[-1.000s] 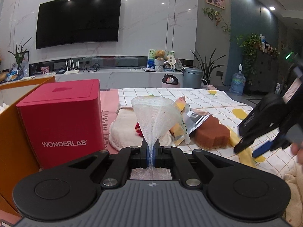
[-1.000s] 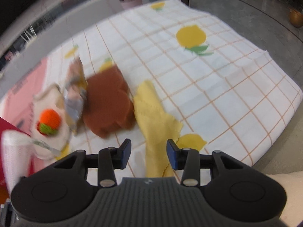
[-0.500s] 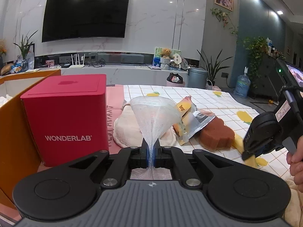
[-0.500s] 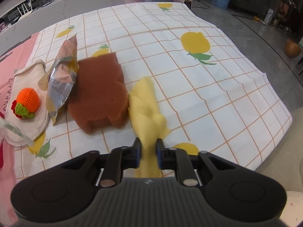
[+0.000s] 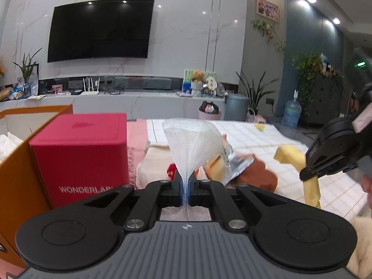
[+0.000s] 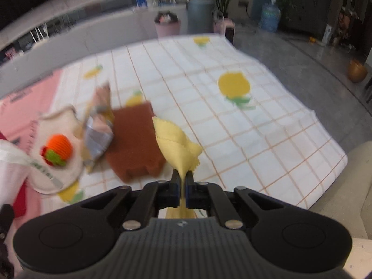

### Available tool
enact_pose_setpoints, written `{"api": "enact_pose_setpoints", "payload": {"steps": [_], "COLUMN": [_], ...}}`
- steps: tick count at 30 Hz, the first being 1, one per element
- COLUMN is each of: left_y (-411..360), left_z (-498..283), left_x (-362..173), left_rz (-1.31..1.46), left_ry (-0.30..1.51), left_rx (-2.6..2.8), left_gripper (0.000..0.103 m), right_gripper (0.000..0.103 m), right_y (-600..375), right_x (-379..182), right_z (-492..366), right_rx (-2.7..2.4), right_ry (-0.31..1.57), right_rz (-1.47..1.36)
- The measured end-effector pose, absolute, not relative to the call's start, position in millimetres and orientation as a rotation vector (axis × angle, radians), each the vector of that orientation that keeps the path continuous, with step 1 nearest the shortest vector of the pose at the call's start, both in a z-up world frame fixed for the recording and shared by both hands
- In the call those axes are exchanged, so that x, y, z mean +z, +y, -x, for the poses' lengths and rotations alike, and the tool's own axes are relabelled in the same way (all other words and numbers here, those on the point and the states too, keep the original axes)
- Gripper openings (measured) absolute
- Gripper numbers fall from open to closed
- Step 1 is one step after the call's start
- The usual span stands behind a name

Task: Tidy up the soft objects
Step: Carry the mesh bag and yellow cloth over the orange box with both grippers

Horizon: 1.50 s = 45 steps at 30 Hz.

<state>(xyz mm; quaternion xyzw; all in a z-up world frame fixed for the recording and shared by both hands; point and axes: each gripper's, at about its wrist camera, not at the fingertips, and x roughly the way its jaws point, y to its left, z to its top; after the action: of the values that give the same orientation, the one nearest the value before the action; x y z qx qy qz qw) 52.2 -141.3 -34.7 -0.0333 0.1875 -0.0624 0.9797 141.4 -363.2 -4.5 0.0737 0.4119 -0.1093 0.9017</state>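
though blurred, yellow cloth [image 6: 179,144] pinched

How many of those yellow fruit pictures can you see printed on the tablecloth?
5: a big one mid-right, one at the far edge, one far left, one behind the brown sponge, one nearest, left. Objects may hide more.

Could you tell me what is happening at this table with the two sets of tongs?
A person is sorting soft things on a lemon-print tablecloth. The left tongs are shut on a white mesh bag, held beside a red box. The right tongs are shut on a yellow cloth and hold it off the table. A brown sponge, a snack packet and a crocheted orange on a cream cloth lie on the table.
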Motion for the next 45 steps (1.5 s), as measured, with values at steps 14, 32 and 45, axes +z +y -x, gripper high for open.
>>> {"api": "enact_pose_setpoints", "payload": {"steps": [14, 32, 45], "left_y": [-74, 70, 87], "left_z": [-26, -55, -174], "left_x": [81, 130, 18], "left_rz": [0.111, 0.089, 0.334], "left_ry": [0.243, 0.236, 0.684], "left_rx": [-0.077, 0.056, -0.033], "left_gripper": [0.003, 0.003, 0.003], "right_gripper": [0.001, 0.002, 0.002], "right_y": [-297, -86, -57], "right_x": [110, 162, 104], "right_z": [-73, -77, -119], "right_rx": [-0.124, 0.475, 0.358], "right_ry": [0.535, 0.511, 0.585], "right_rz": [-0.151, -0.174, -0.142]}}
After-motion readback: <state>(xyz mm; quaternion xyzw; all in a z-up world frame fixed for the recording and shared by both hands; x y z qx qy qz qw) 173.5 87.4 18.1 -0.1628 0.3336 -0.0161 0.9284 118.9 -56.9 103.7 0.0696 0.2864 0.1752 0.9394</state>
